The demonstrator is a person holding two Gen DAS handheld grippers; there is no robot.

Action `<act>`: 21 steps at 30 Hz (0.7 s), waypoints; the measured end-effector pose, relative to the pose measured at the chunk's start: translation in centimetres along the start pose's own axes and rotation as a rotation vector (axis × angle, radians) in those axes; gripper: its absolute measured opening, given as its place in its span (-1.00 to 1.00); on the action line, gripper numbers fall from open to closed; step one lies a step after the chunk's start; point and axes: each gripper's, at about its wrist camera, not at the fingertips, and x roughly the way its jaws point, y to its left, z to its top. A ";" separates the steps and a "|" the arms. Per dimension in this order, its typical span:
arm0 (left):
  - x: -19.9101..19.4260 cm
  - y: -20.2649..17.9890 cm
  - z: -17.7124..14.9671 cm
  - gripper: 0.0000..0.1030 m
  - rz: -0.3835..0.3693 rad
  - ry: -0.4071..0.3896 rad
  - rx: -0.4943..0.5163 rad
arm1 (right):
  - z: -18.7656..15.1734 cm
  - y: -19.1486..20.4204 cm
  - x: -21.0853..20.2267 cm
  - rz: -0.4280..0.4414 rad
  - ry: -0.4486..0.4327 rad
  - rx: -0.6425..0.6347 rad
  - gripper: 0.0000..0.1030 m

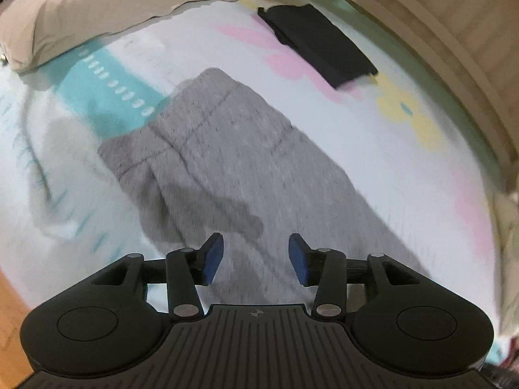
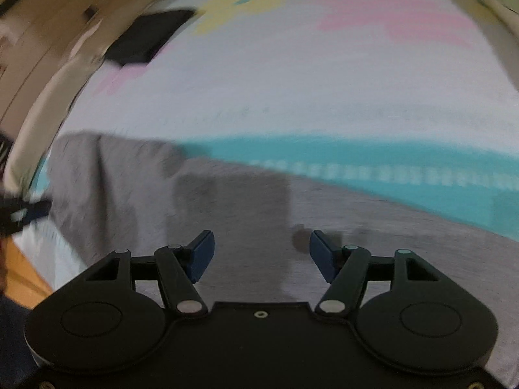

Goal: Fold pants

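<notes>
A pair of grey knit fabric pants (image 1: 233,162) is seen spread on a bed covered by a white sheet printed with teal, pink and yellow shapes (image 1: 373,149). In the left wrist view the pants run from the near edge of the frame up toward the middle, with stitched seam lines crossing the far part and a fold or overlap along their left side. The left claw (image 1: 256,259) is held above the grey fabric with its blue-padded fingers (image 1: 214,257) spread wide apart; nothing is gripped between them, and a dark shadow is cast on the cloth just ahead of the left finger.

In the right wrist view the pants (image 2: 129,201) fill the lower half of the frame, with their far edge lying against a teal band of the sheet (image 2: 356,159). The right claw (image 2: 261,256) is likewise held wide, with grey fabric seen in the gap between its blue pads (image 2: 201,256) and nothing clamped. Whether the pads touch the cloth cannot be told, since both views are blurred.

A flat, folded black garment (image 1: 319,45) is seen lying on the sheet well apart from the pants, near a pale wooden bed frame (image 1: 438,32). A beige pillow (image 1: 97,6) lies along the far left edge of the bed in the left wrist view.
</notes>
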 end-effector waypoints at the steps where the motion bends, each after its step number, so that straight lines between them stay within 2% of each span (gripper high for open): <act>1: 0.3 0.3 0.4 -0.16 -0.002 -0.006 -0.014 | 0.1 0.9 0.5 0.010 0.012 -0.022 0.34; 5: 1.8 1.4 1.6 -0.10 0.001 -0.028 -0.055 | 0.0 3.0 1.7 0.031 0.039 -0.071 0.34; 10: 4.2 2.2 1.7 0.06 -0.012 0.028 -0.153 | 0.3 4.7 3.1 0.048 0.073 -0.106 0.34; 12: 4.5 2.0 1.7 0.18 -0.017 0.009 -0.178 | 0.2 5.1 3.4 0.053 0.084 -0.118 0.34; 15: 4.8 1.6 2.1 0.16 -0.026 -0.022 -0.203 | 0.1 5.9 4.1 0.066 0.093 -0.134 0.34; 16: 4.7 1.4 2.1 -0.11 -0.023 -0.039 -0.207 | 0.0 6.1 4.1 0.069 0.094 -0.143 0.34; 17: 4.5 1.1 2.0 -0.60 -0.015 -0.057 -0.205 | -0.1 6.2 4.1 0.069 0.094 -0.150 0.34; 18: 4.3 1.0 2.0 -0.71 0.003 -0.063 -0.194 | -0.2 6.3 4.2 0.067 0.095 -0.157 0.34; 21: 2.8 0.3 2.0 -0.75 0.011 -0.082 -0.147 | -0.5 6.3 4.0 0.063 0.094 -0.162 0.34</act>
